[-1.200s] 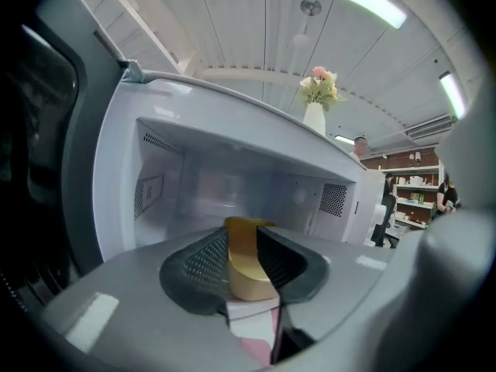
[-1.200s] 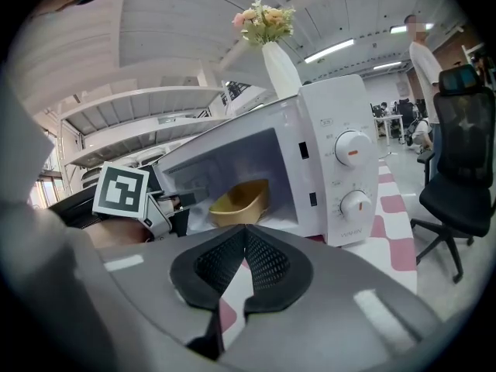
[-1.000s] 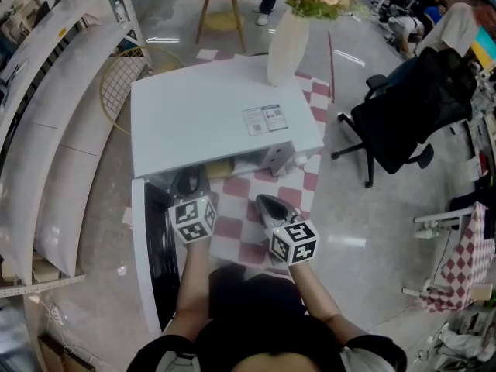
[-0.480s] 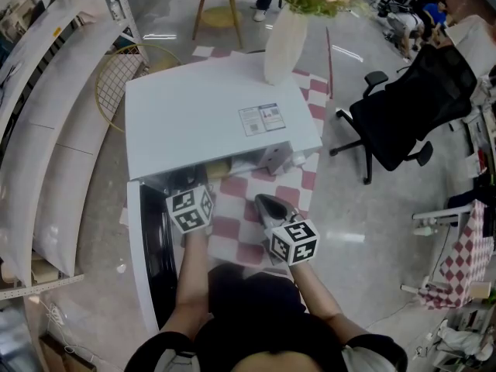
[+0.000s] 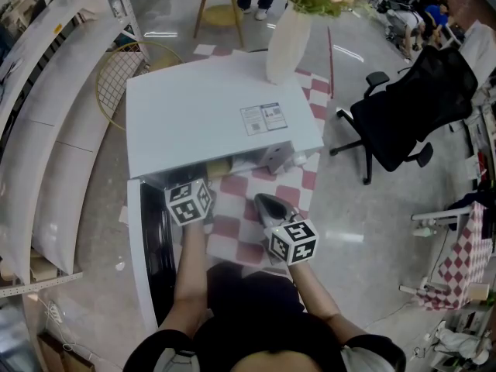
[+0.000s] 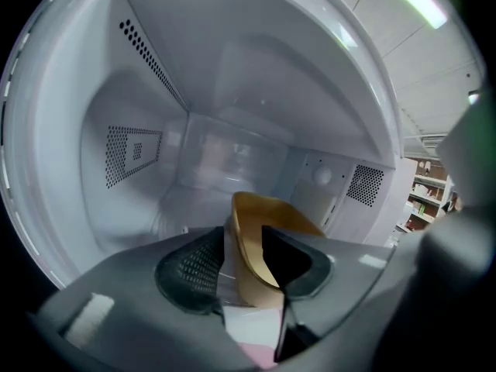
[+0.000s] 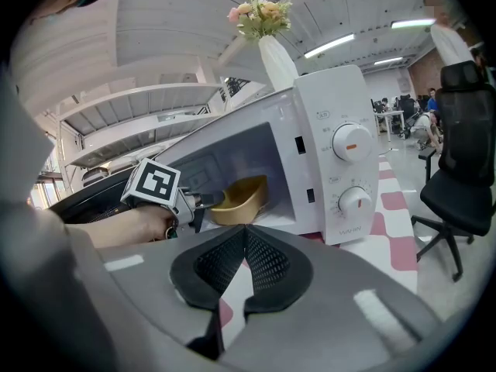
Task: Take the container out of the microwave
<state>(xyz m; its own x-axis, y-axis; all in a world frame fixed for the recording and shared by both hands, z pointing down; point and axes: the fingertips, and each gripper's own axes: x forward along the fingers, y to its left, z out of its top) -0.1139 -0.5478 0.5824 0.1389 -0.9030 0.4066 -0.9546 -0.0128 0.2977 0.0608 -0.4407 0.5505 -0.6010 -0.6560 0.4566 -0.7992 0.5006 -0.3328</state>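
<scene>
On the checked table (image 5: 249, 235), at its left edge, a white microwave (image 5: 209, 115) is seen with its door (image 5: 143, 262) swung open. The left tongs (image 6: 242, 237) have just been opened wide inside the cavity. The near wall of the yellow container (image 6: 252, 281), resting on the cavity floor, is straddled but not pinched, so a grasp is judged imminent. The right tongs (image 7: 245, 232) are closed and empty, outside.

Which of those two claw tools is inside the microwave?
The left gripper: its jaws, just opened, straddle the rim of the yellow container inside the microwave. The right gripper sits outside, shut.
</scene>
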